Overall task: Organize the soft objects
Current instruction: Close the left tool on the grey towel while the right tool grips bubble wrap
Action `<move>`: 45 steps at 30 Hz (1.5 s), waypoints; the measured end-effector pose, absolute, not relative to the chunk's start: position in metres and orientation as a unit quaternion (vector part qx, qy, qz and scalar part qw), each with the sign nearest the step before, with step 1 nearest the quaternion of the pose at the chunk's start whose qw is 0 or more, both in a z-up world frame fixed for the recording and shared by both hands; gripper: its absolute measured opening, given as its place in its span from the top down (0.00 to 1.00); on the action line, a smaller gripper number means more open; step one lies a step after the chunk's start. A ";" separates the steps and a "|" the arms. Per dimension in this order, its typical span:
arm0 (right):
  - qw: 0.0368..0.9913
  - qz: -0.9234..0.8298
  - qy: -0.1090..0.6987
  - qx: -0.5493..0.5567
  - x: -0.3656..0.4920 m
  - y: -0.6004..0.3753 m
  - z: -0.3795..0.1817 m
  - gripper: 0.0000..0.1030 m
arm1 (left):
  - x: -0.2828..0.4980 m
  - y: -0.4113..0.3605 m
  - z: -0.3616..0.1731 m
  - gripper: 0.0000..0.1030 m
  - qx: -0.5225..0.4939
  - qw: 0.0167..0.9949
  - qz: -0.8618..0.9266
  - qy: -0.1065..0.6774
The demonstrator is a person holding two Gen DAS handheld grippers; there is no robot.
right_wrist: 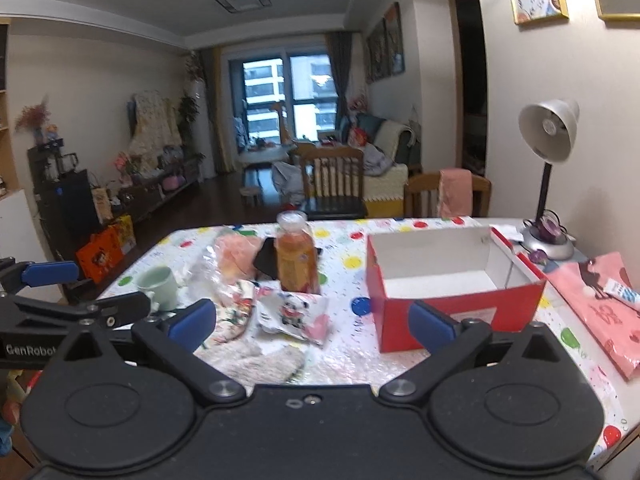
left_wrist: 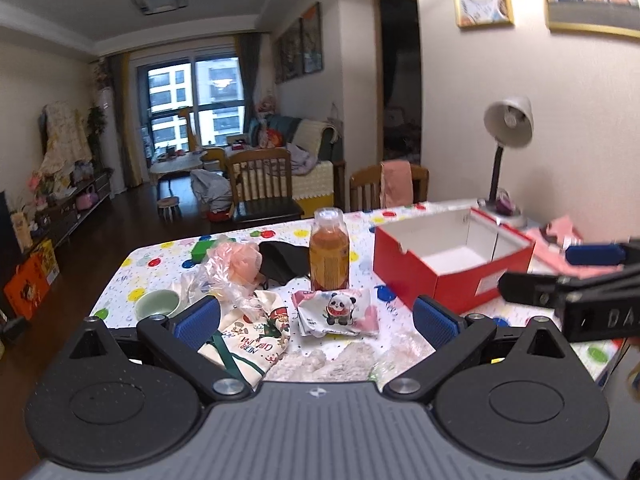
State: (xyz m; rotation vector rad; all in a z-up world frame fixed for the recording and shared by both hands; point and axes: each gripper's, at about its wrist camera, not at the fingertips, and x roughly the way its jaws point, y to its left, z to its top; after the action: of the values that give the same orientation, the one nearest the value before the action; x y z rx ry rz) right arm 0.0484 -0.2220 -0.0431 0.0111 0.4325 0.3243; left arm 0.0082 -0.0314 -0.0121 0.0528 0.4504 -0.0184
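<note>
Soft items lie in a loose cluster on the polka-dot tablecloth [left_wrist: 168, 252], none of them lifted. Nearest the table edge, a fuzzy white cloth [left_wrist: 320, 362] sits at 6 o'clock of the cluster, partly hidden behind the left gripper [left_wrist: 316, 320], whose 2 blue pads are spread wide and hold nothing. Just beyond, at 10 o'clock from the white cloth, lies a Christmas-print fabric bag [left_wrist: 260, 332] with a green strap; beside it at 3 o'clock is a panda-print pouch [left_wrist: 340, 312], crumpled and flat on the table. Crinkled clear plastic [left_wrist: 224, 280] sits at 11 o'clock of the fabric bag, touching a pink mesh puff [left_wrist: 240, 260]. A black cloth [left_wrist: 284, 262] lies just right of the puff, behind an upright juice bottle [left_wrist: 329, 256] that stands just beyond the pouch. A pale green cup [left_wrist: 157, 305] stands at 9 o'clock of the cluster.

The right gripper [right_wrist: 312, 320] hovers at the near edge as well, pads wide apart, empty. A red box [right_wrist: 452, 280] with a white interior stands open-topped at 3 o'clock of the bottle, well apart from the soft items; nothing shows inside it. A pink printed bag [right_wrist: 592, 312] lies flat at 3 o'clock of the box, with a small tube [right_wrist: 622, 291] resting on it. Farthest back, at 1 o'clock, a desk lamp [right_wrist: 548, 132] stands against the wall.
</note>
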 end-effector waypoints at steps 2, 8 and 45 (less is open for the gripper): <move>0.961 0.148 0.233 -0.001 0.060 -0.222 -0.053 0.01 | 0.020 -0.029 -0.023 0.00 0.040 0.972 -0.022 0.229; 0.947 0.128 0.294 -0.017 0.094 -0.220 -0.095 0.01 | 0.060 -0.019 -0.066 0.00 0.055 0.952 -0.061 0.295; 0.856 0.131 0.488 -0.108 0.197 -0.152 -0.225 0.24 | 0.193 0.004 -0.206 0.26 0.075 0.866 -0.180 0.461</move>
State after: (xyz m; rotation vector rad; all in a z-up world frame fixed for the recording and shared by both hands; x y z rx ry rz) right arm 0.1967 -0.1516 -0.2251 -0.2263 1.0257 0.2763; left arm 0.1927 0.0043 -0.2056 0.1575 0.9657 -0.3769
